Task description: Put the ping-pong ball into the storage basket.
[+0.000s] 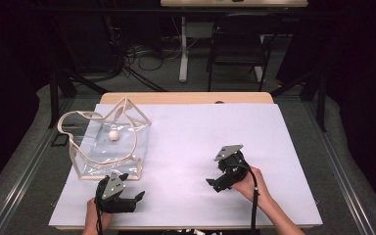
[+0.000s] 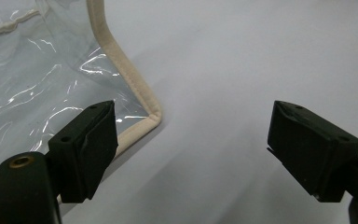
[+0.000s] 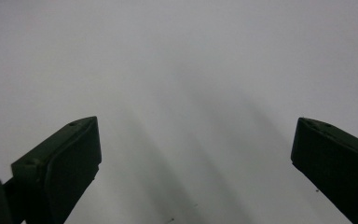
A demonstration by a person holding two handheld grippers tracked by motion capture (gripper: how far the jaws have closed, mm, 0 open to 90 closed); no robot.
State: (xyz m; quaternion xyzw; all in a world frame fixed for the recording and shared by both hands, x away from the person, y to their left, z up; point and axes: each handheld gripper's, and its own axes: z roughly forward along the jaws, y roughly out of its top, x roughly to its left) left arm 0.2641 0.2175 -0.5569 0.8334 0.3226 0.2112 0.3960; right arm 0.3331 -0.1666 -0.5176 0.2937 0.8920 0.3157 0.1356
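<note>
Both grippers are down low over the white desk (image 1: 200, 142) and neither has anything in it. The left gripper (image 2: 193, 142) has its fingers (image 2: 86, 144) wide apart — the bag (image 2: 37, 74), a clear plastic one with beige trim, sits just ahead of them and off toward the left finger, with its rounded bottom corner poking out right past that finger's tip. Can't tell if the finger actually touches the trim or just hangs over it. In the high view the bag (image 1: 108, 144) lies just beyond the left gripper (image 1: 127, 193), straps flopped loose, with a small white ball (image 1: 113, 134) inside near its far side. The right gripper (image 3: 193, 163) is spread open too, only bare desk between and ahead of its fingers — it's well apart from the bag, off to the right (image 1: 215, 182).
</note>
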